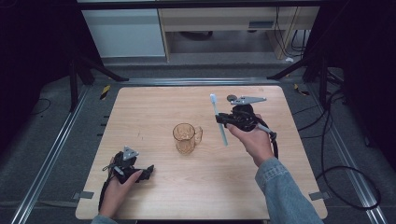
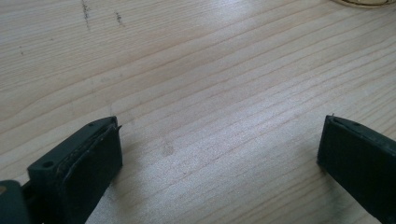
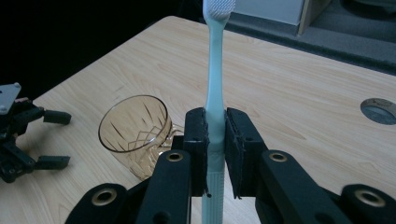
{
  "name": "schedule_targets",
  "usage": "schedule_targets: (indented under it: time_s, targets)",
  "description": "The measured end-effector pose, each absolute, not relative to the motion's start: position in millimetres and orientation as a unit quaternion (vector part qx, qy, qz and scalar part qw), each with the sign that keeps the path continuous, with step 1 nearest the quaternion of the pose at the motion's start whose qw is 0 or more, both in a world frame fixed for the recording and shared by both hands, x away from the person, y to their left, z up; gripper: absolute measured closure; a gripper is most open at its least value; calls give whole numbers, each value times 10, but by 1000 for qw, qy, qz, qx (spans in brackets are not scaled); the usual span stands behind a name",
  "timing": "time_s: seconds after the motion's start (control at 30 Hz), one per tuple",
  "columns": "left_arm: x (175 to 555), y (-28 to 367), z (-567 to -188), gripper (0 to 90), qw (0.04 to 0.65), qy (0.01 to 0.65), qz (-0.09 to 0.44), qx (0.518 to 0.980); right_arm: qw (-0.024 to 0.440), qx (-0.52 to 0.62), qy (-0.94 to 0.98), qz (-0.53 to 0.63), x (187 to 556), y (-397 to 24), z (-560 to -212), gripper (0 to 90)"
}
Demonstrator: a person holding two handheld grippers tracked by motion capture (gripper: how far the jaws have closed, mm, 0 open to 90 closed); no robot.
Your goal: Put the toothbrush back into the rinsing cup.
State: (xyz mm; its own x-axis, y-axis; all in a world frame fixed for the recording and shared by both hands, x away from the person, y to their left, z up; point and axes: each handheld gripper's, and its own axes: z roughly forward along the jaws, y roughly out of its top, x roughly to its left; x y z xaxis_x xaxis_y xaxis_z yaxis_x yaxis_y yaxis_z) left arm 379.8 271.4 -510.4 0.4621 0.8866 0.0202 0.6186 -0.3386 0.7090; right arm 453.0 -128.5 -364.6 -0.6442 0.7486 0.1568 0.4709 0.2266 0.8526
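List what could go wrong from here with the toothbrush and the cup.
1. The right gripper pinches the toothbrush on its thin handle, so it may pivot or slip.
2. The amber cup stands unheld; a brush lowered off-centre might tip it.
3. The left gripper is open at the table, too far off to steady the cup.

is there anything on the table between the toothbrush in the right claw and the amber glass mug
Nothing visible. The right claw holds the toothbrush beside the amber mug, with bare table between them. The left claw rests well away.

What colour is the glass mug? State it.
Amber, with cut diamond facets; the glass mug shows best in the right gripper view.
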Motion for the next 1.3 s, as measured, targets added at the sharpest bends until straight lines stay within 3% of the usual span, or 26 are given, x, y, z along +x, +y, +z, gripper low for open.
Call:
schedule_targets:
  time_s: [1.3]
  targets:
    - [3798,2714,-5104,0,323,475,207,791,214,356,666,620,4512,-994,-3745,792]
